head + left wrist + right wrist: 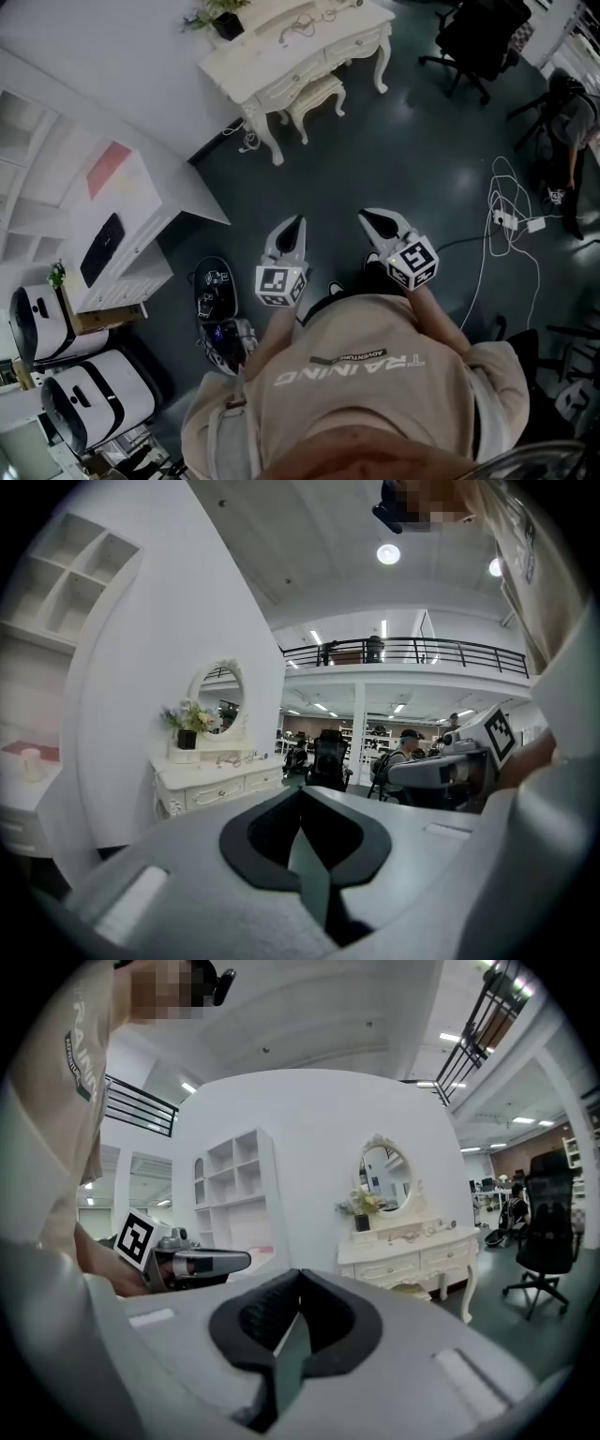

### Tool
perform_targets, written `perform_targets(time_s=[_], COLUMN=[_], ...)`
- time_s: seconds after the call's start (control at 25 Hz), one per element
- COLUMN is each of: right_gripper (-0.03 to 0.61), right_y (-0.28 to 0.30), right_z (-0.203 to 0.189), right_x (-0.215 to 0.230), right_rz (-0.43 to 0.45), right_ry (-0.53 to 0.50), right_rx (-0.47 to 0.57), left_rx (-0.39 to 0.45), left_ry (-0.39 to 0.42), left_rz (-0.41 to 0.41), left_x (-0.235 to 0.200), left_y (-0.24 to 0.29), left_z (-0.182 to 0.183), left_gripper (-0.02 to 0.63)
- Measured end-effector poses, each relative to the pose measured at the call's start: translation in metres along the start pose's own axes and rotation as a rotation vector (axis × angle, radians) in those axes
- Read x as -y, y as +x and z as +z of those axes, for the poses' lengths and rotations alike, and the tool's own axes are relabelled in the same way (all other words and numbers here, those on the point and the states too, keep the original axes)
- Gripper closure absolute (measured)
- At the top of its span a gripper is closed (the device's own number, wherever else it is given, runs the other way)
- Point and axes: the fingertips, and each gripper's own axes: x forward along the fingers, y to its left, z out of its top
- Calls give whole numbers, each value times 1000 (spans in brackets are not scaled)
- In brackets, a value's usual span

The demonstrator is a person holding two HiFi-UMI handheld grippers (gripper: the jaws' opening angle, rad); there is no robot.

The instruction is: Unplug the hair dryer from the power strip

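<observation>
Both grippers are held at chest height, side by side, pointing forward over the dark floor. My left gripper (298, 222) (302, 803) is shut with nothing between its pads. Just to its right, my right gripper (372, 217) (298, 1288) is also shut and empty. A white power strip (506, 220) lies on the floor to the right, with white cables (487, 262) looping from it. A white dressing table (300, 47) (216, 780) (412, 1251) stands ahead with small items on top. I cannot make out a hair dryer in any view.
A stool (314, 94) sits under the dressing table. A white shelf unit (112, 216) lines the left wall. Black gear (216, 291) lies on the floor at my left. An office chair (483, 33) and a person (572, 112) are at the far right.
</observation>
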Motion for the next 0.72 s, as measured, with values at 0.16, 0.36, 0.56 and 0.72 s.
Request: perform_targets(time_s=[0.16,0.36,0.56,0.72], right_gripper=[574,574,574,574], right_y=[18,52,85,100], right_z=[-3,9,36,41], right_x=[20,72,130,168], right_rz=[51,111,165,196], right_ry=[20,28,1,16], right_rx=[-13,7,46,49], left_rx=[-19,-34,-28,-37], left_ry=[-11,23,69,60], left_rz=[21,59,81,111], left_x=[-11,-25,-28,-26], left_y=[29,80,136,176], left_z=[-1,19,44,44], left_gripper=[607,607,607,607])
